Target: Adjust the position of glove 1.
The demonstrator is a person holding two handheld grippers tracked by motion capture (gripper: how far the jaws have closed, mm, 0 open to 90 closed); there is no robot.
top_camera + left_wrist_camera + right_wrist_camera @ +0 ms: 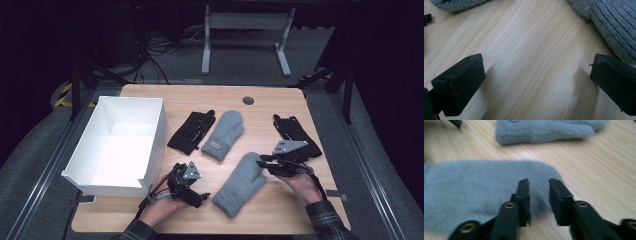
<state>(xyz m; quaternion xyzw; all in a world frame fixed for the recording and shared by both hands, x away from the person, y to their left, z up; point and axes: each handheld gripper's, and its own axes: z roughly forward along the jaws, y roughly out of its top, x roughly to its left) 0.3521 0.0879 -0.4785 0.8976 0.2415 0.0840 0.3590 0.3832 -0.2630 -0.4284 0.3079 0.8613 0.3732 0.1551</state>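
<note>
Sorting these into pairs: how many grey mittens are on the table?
2. One grey mitten lies mid-table beside a black glove; the other grey mitten lies nearer the person, between the two grippers. None seems hidden.

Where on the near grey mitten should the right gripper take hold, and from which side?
Probably the fingertip end of the near mitten, approached from its right, where the right gripper hovers. The mitten lies flat, so one jaw should slide under that rounded edge.

Readable text: none on any surface.
Grey mitten [223,134]: a small dark patch [215,145] on its cuff, lettering too small to read.
Numbers, signs: none legible.
</note>
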